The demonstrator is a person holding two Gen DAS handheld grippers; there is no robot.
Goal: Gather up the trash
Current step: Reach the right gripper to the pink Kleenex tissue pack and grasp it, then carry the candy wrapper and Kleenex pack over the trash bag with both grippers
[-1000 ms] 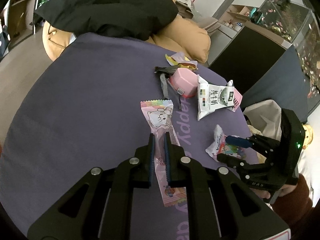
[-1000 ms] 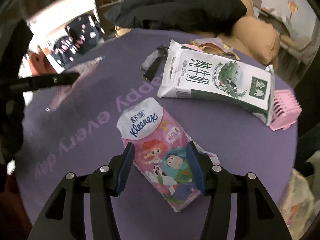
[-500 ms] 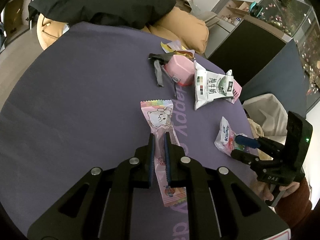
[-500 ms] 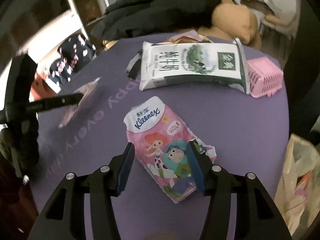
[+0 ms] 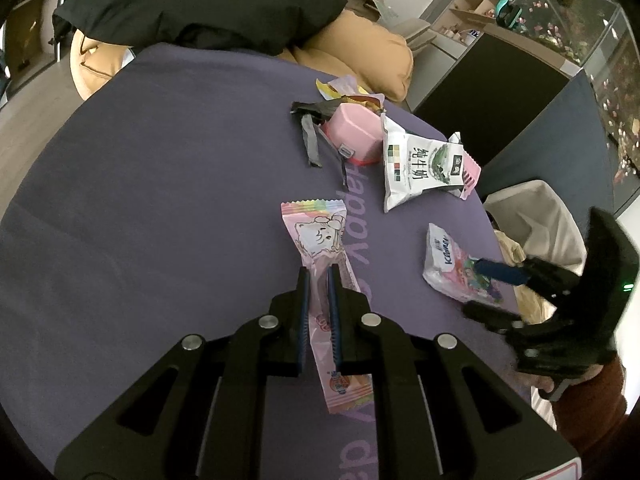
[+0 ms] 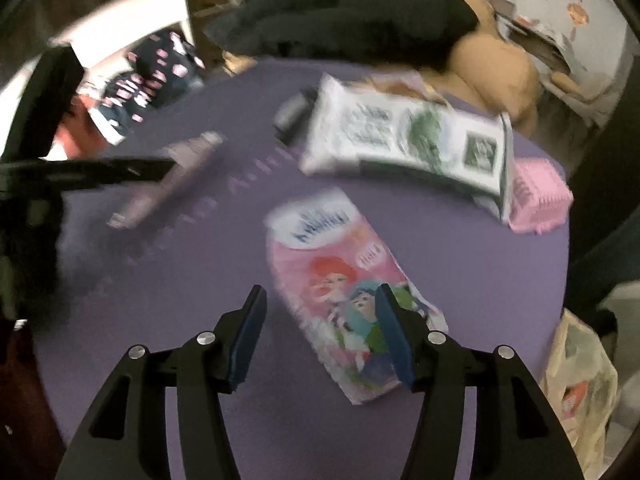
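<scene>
- Your table [image 5: 160,200], under a purple cloth, carries pale lettering; "happy" reads beside the wrappers, the rest is covered
- The white milk pouch [image 5: 420,168] bears green Chinese characters and lies near the far right edge, against a pink comb piece [image 6: 536,196]
- The pink tissue pack [image 6: 340,280] with cartoon figures reads "Kleenex"; it lies flat near the right edge
- The long pink candy wrapper [image 5: 320,248] shows a cartoon cat
- Your left gripper [image 5: 318,276], angled down, has its fingers pinched on that wrapper
- Your right gripper [image 6: 320,300], tilted down, holds its fingers wide apart over the tissue pack, gripping nothing
</scene>
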